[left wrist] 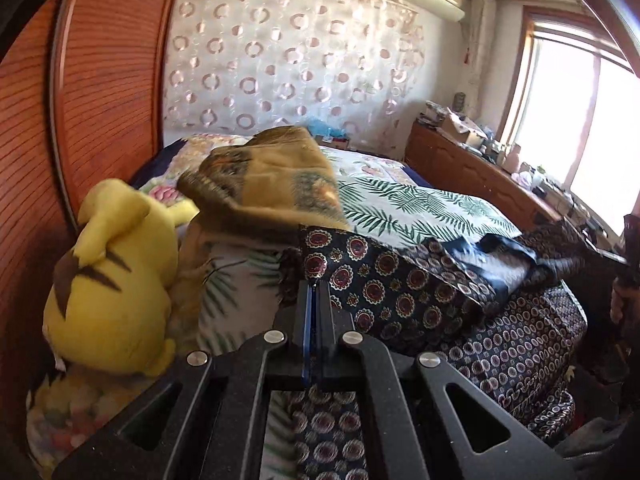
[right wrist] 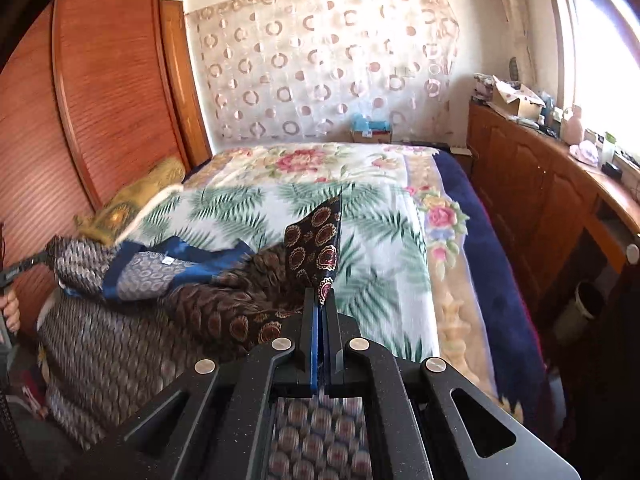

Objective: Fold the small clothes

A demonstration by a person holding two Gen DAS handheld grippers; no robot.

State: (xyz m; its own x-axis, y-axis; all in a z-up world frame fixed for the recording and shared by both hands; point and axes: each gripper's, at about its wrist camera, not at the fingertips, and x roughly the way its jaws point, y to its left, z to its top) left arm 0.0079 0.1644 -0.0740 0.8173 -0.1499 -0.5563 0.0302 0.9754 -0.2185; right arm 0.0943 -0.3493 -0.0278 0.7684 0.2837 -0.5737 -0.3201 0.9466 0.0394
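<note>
Garment: we see a dark patterned garment (left wrist: pixel 404 280), printed with red medallions, stretched in the air between the two grippers above the near edge of the bed (right wrist: pixel 360 208); its lower part hangs down over the near side.
Left gripper (left wrist: pixel 314 280): we read the jaws as closed, pinching one corner of the cloth, which stands up just beyond the tips.
Right gripper (right wrist: pixel 325 292): the jaws are likewise closed on another corner, whose pointed flap rises above the fingertips.
Why held so: we judge that a grip at two separate corners keeps the edge taut, so the cloth can be spread flat or doubled over cleanly.
Lining: a blue inner face (right wrist: pixel 188 256) shows in the middle, suggesting the garment is partly turned or bunched.
Surroundings: a yellow plush toy (left wrist: pixel 108 280) and an ochre folded blanket (left wrist: pixel 272 172) lie at the left, near the wooden headboard (right wrist: pixel 112 80); a cabinet (right wrist: pixel 532 184) runs along the right.
Stage: we judge the fold as begun, not settled.
</note>
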